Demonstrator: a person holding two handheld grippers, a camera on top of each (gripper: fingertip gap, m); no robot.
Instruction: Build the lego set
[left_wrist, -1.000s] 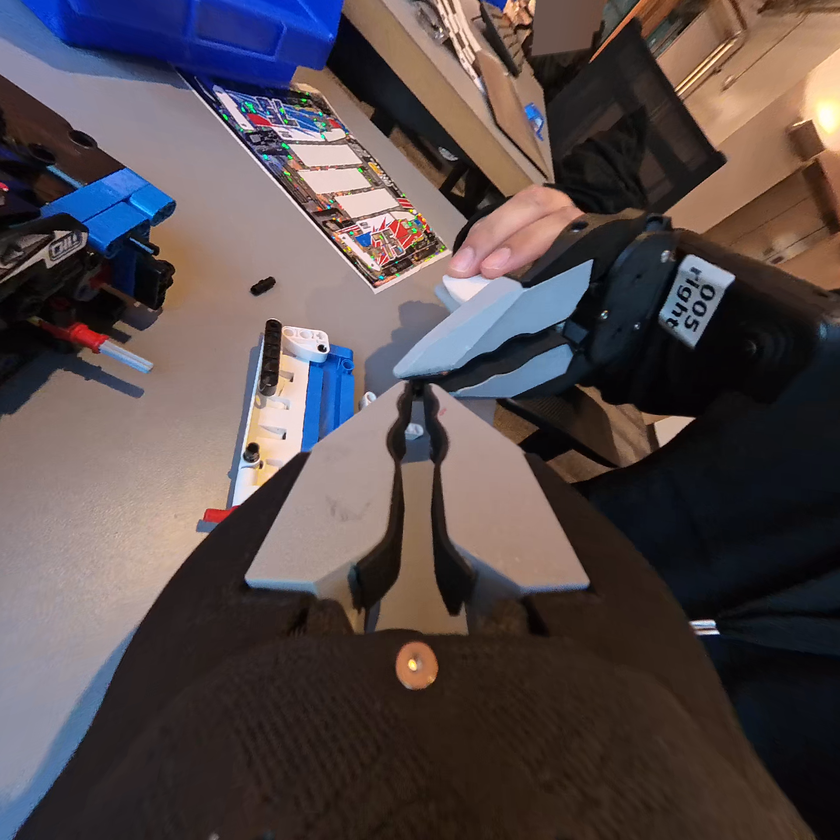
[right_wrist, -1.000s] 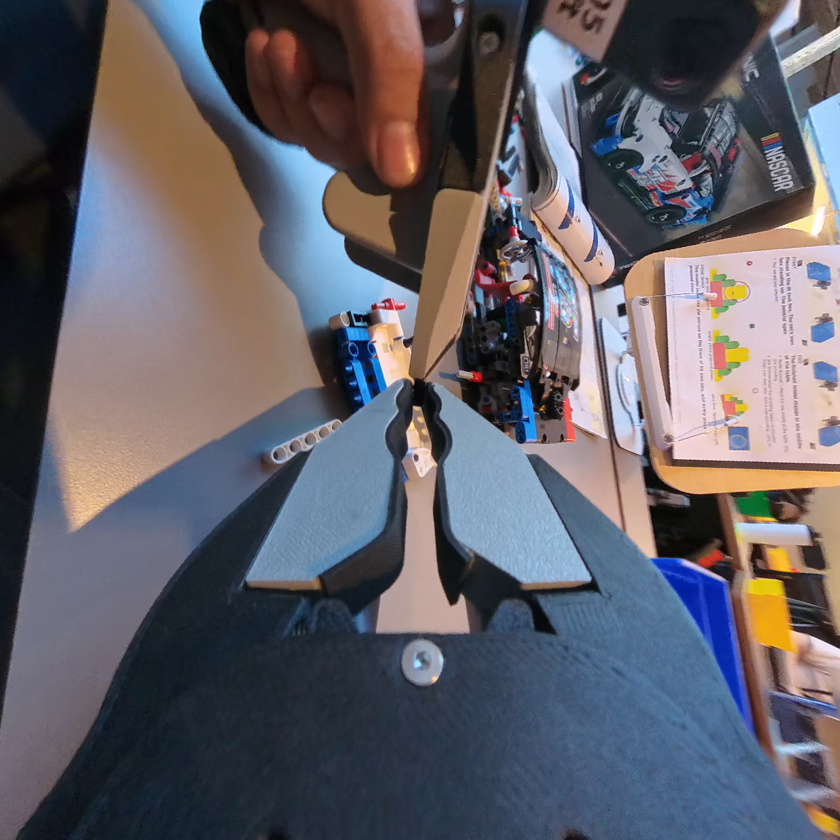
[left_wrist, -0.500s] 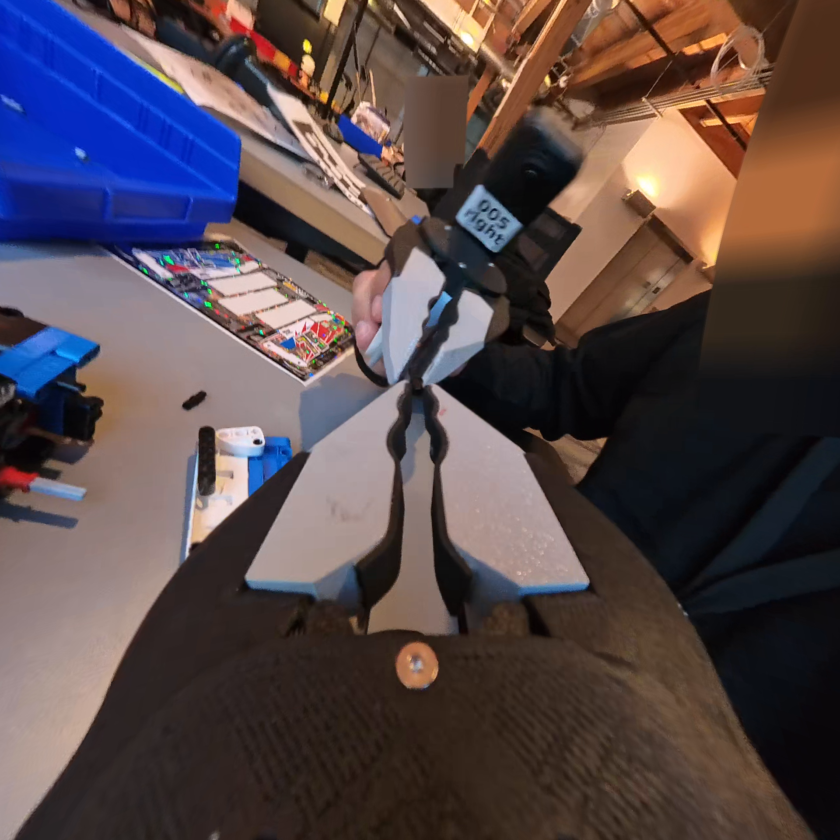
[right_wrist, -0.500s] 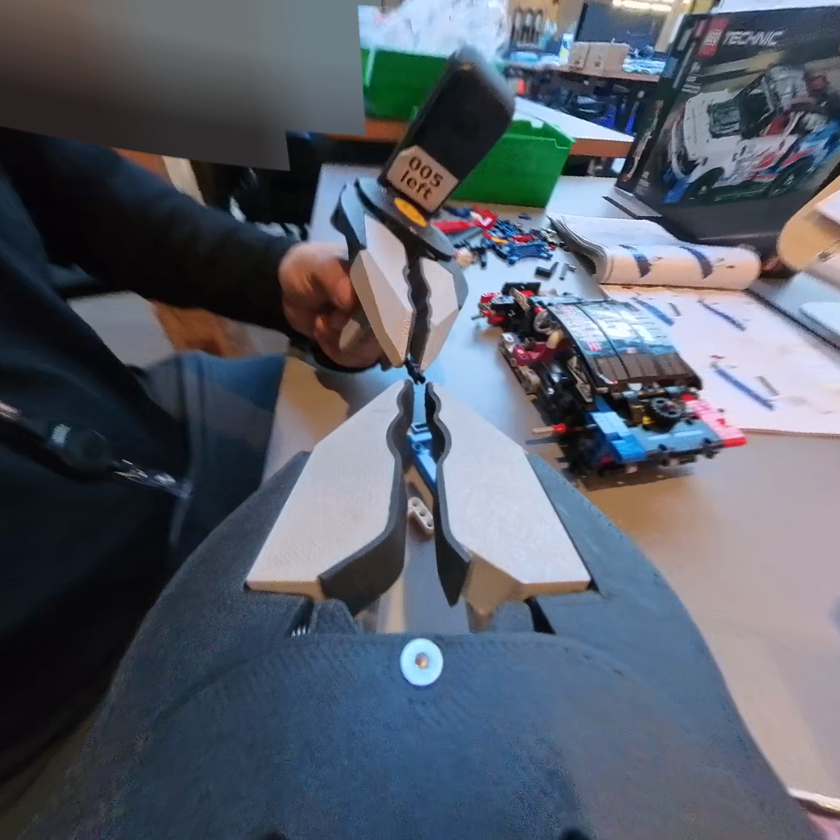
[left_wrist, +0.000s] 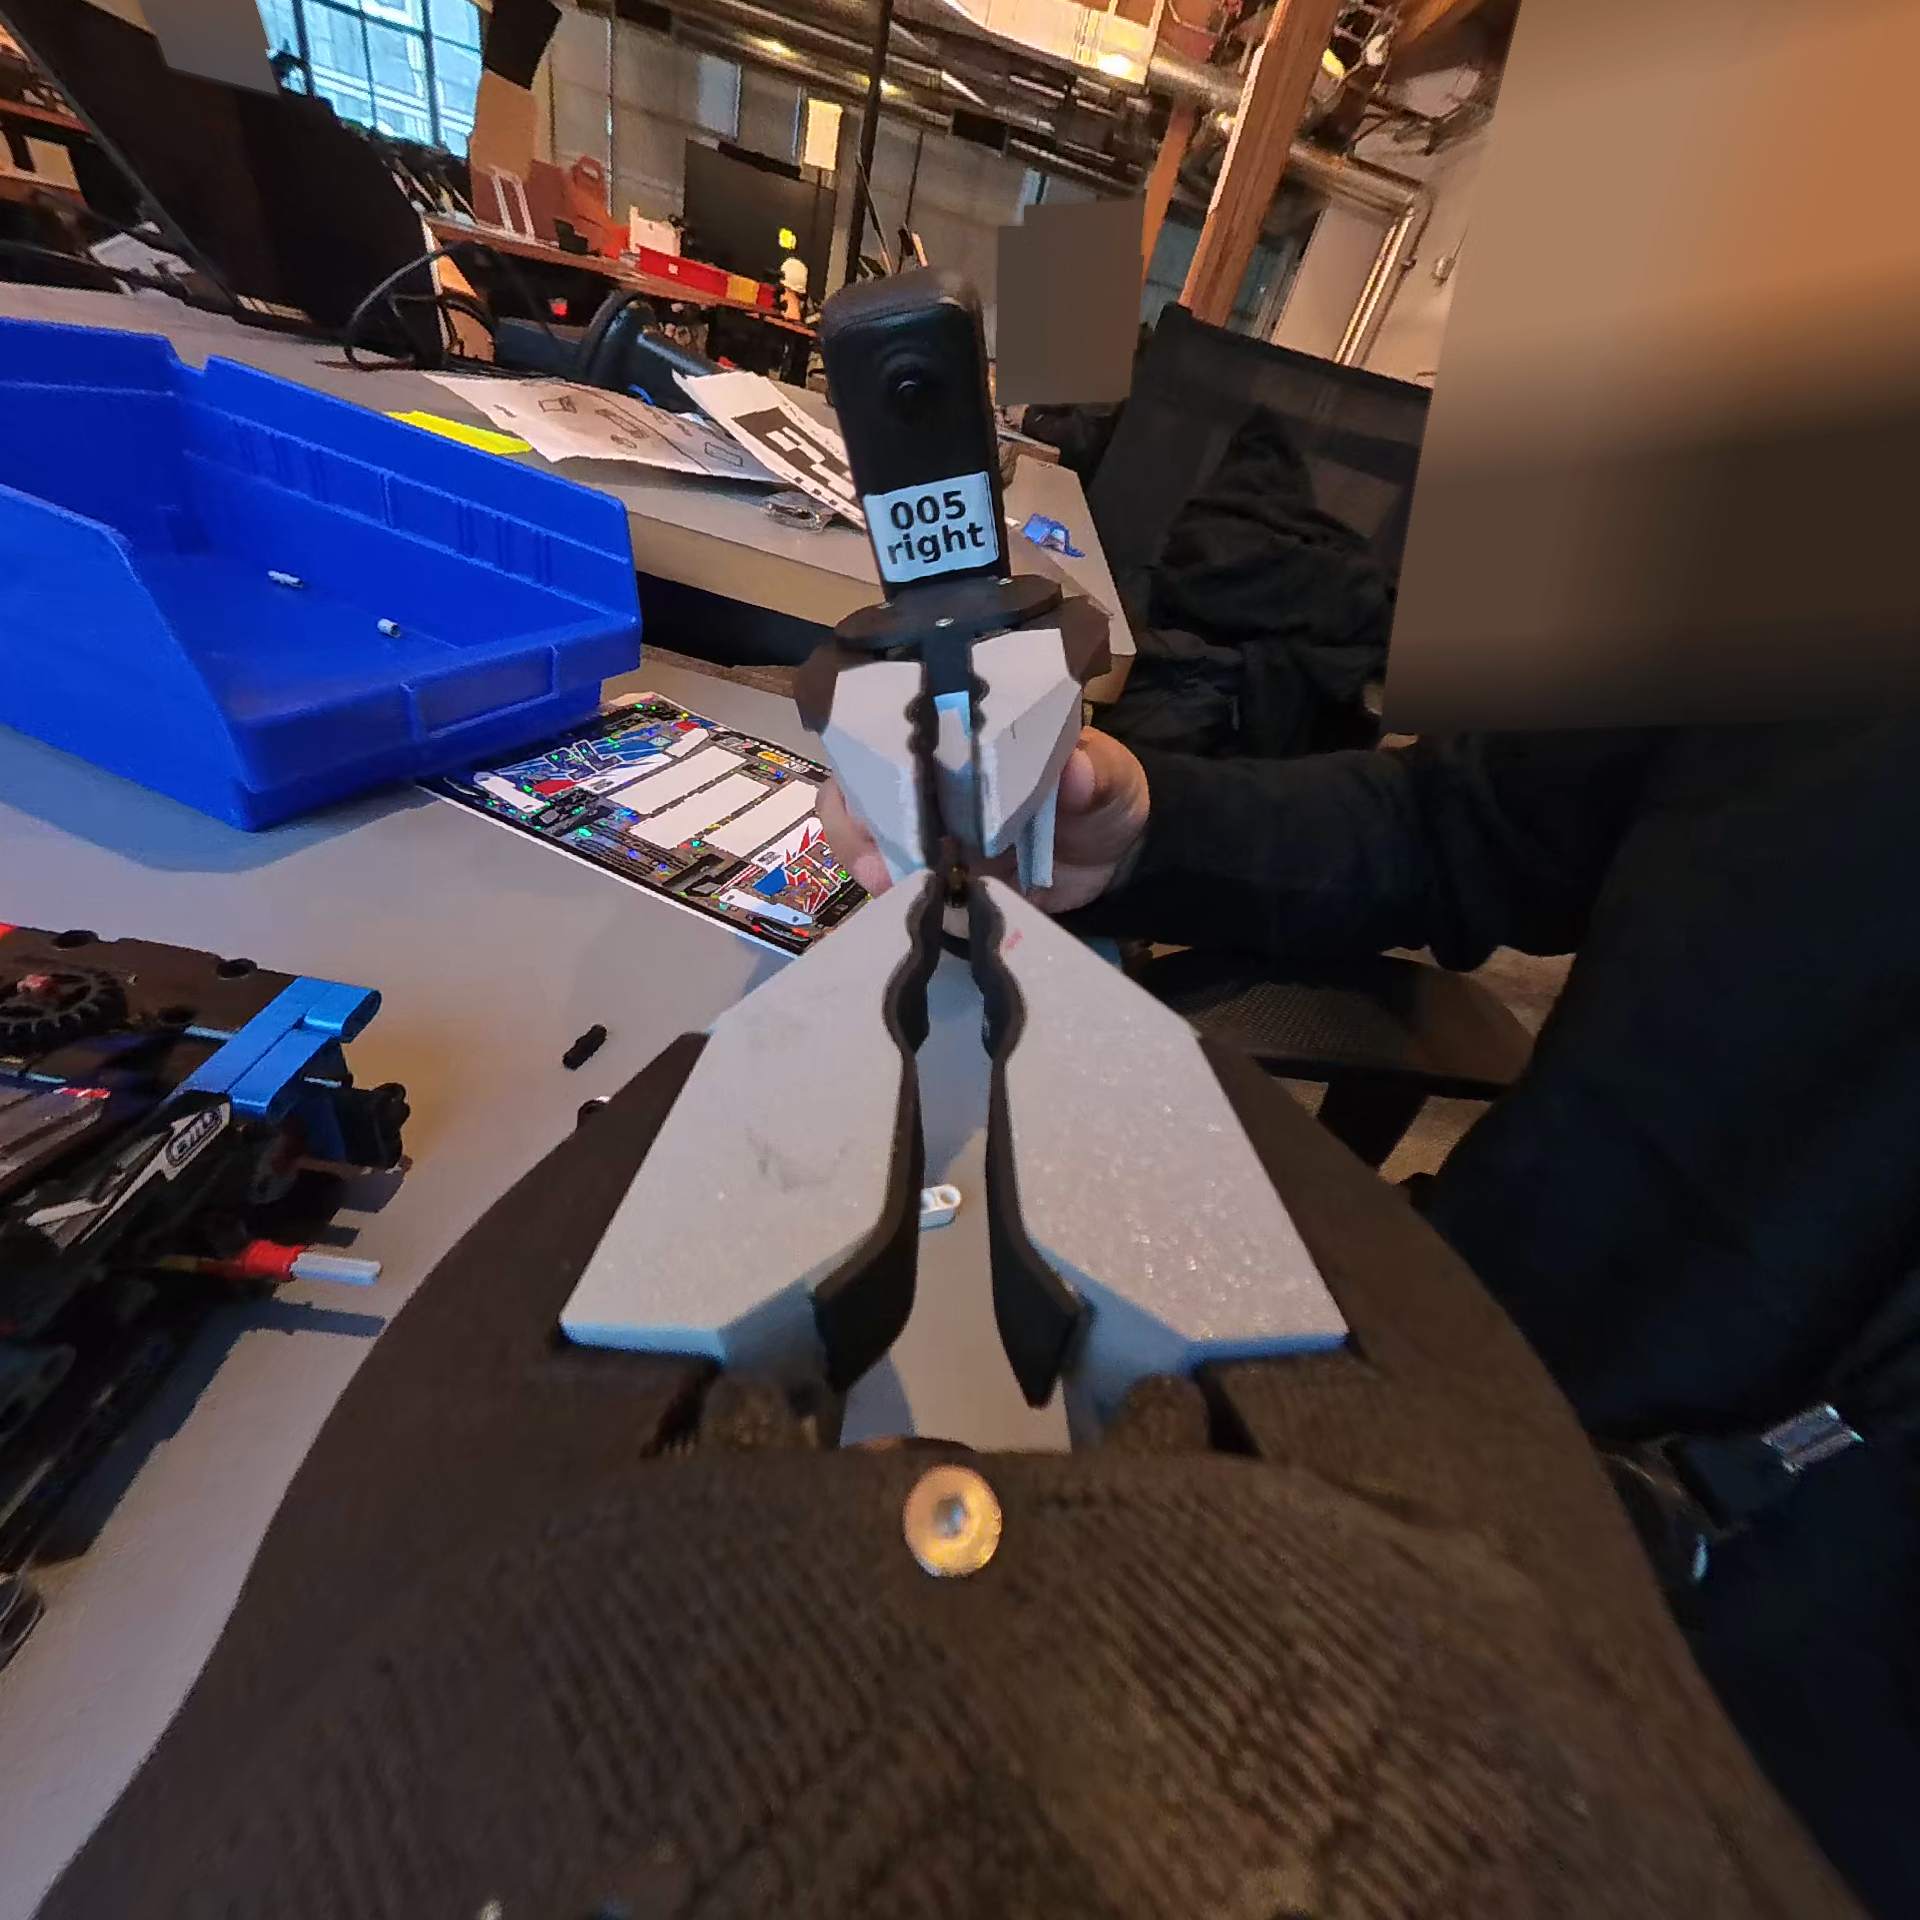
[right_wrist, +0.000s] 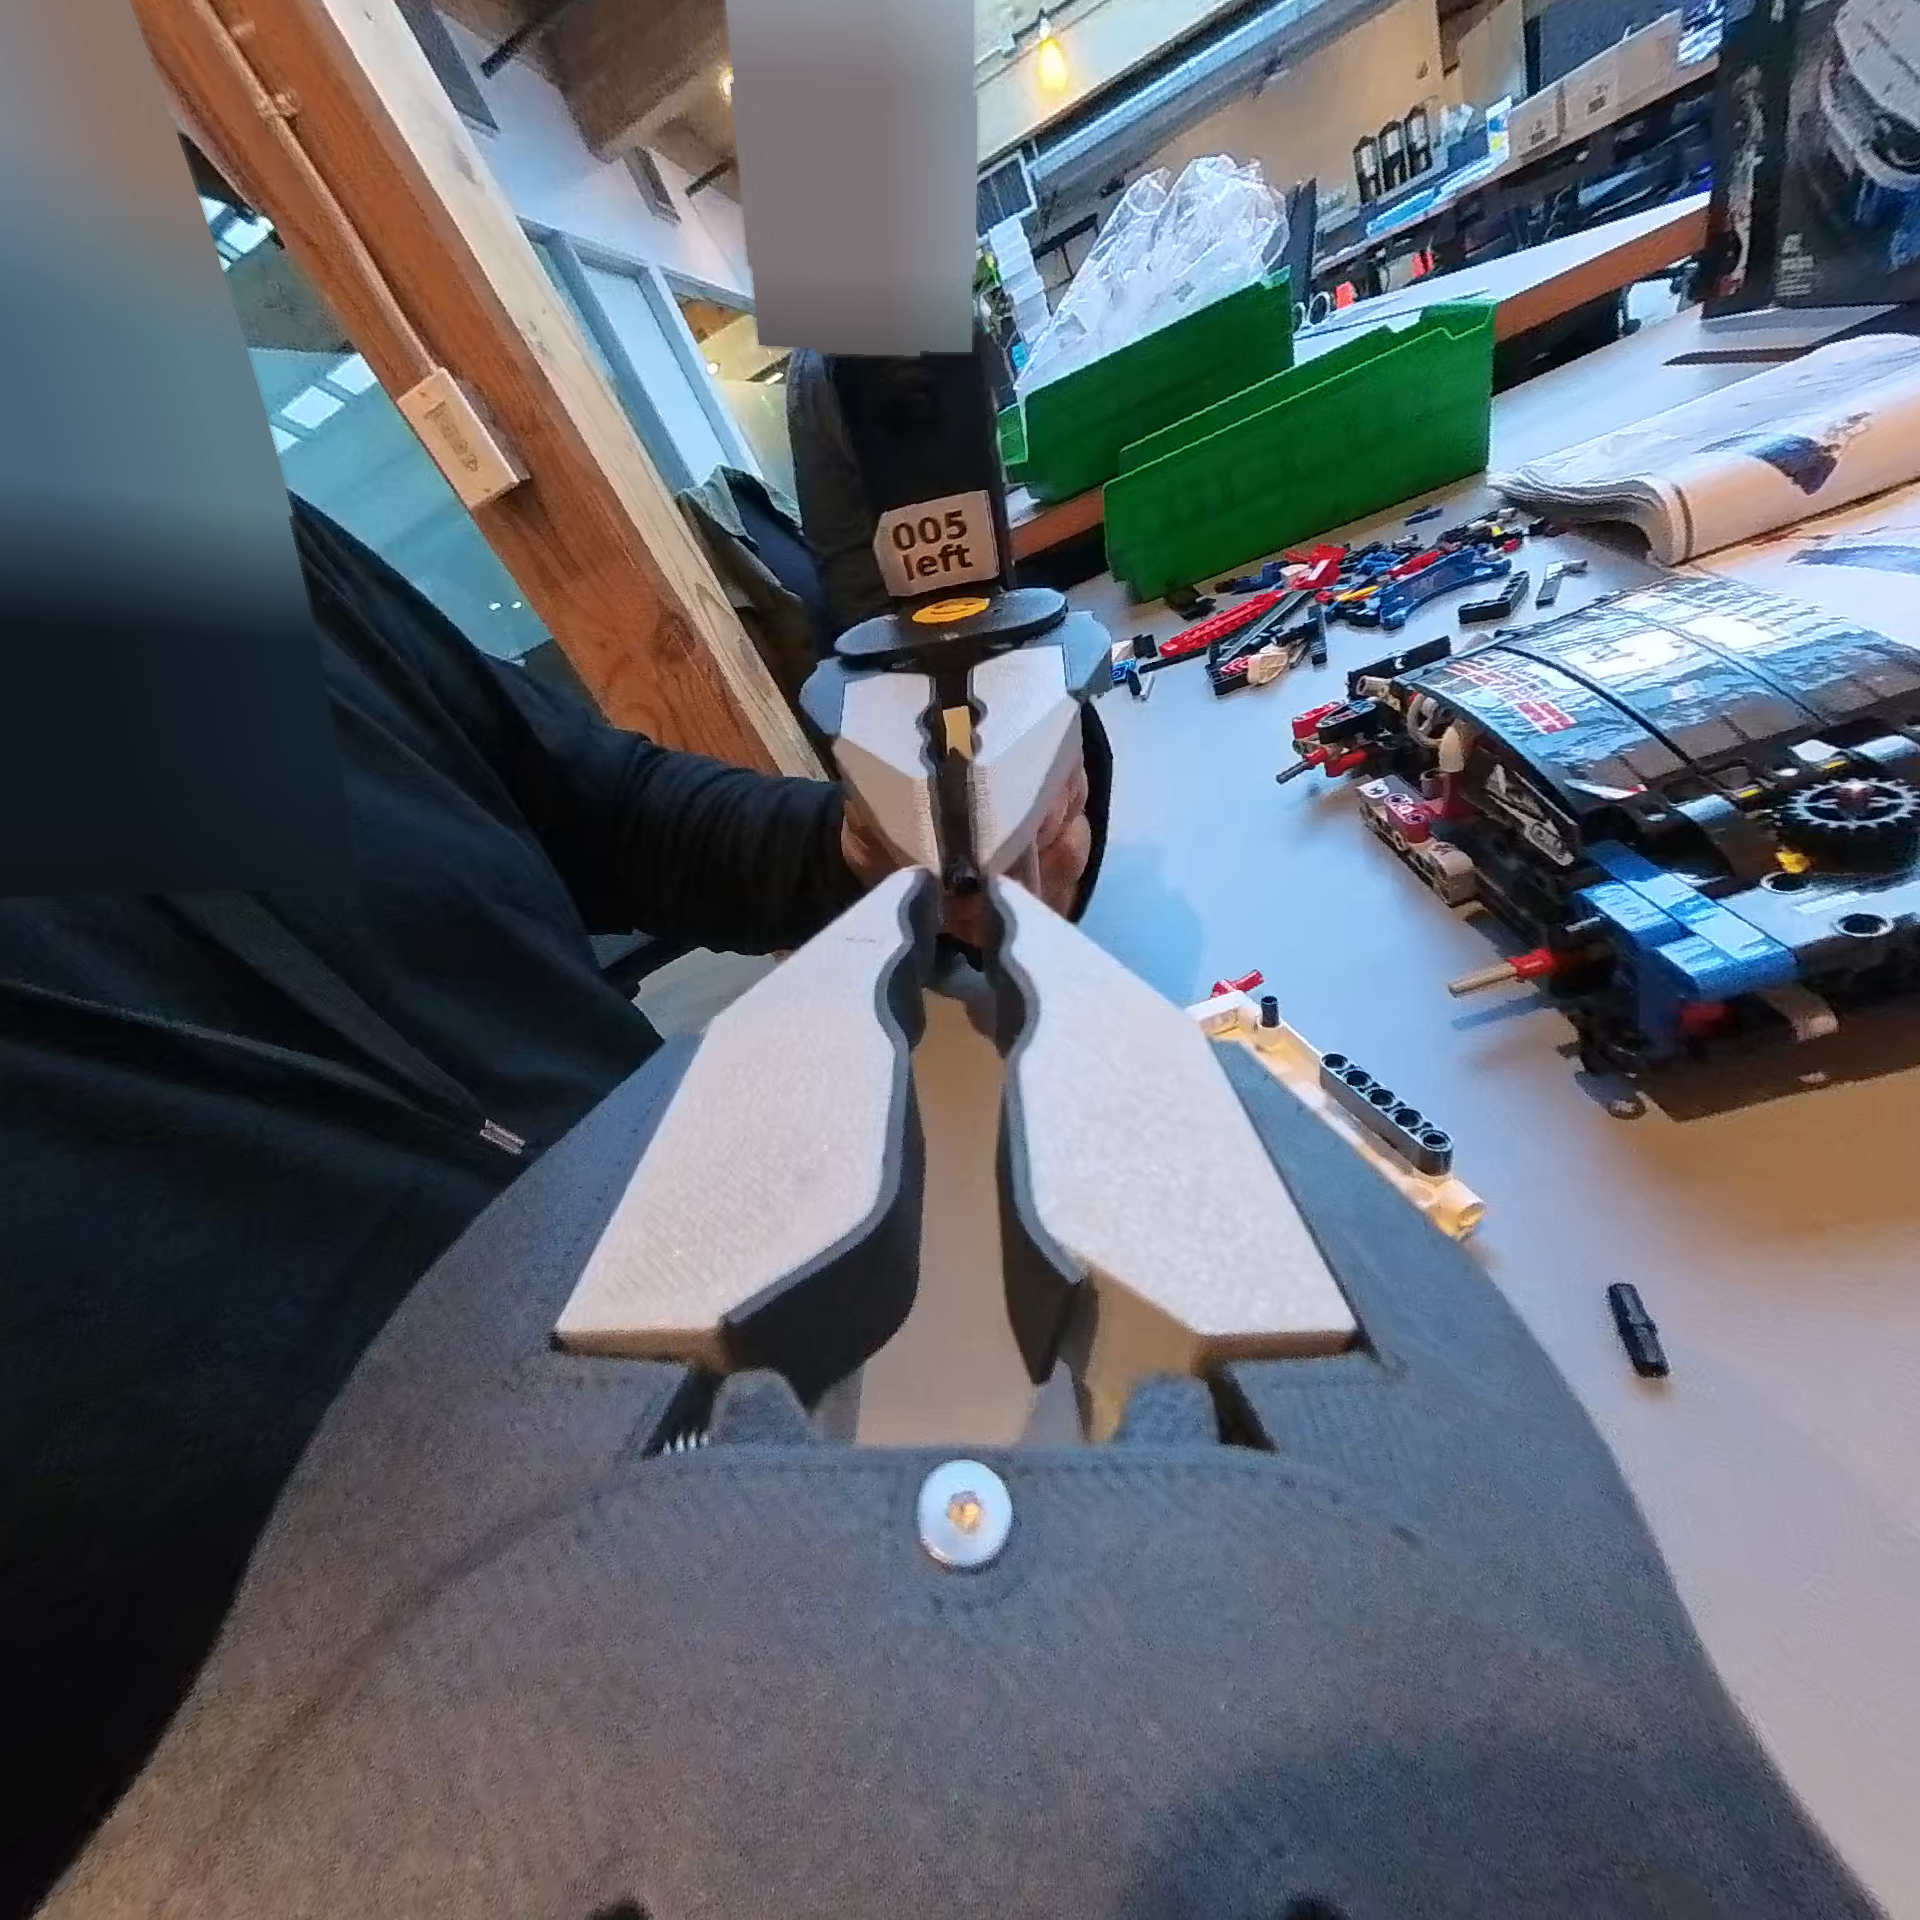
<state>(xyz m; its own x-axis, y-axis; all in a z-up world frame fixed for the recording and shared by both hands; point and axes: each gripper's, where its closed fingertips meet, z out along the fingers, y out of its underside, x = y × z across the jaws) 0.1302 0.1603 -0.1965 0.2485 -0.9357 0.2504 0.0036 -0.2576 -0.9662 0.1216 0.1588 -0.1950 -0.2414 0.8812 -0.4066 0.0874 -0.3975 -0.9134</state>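
Both grippers are now lifting up off the table (left_wrist: 447, 935) and pointing tip to tip, not down at the parts like before. The big lego car (right_wrist: 1683, 821) is sitting half built on the table. The left gripper (left_wrist: 951, 896) is pinching a tiny black pin (right_wrist: 963, 881) in its closed fingers. The right gripper (right_wrist: 957, 896) is holding its fingers a little apart around the pin; I cannot tell if they are gripping it. I think the pin is being passed over. Next, one side needs to let go gently.
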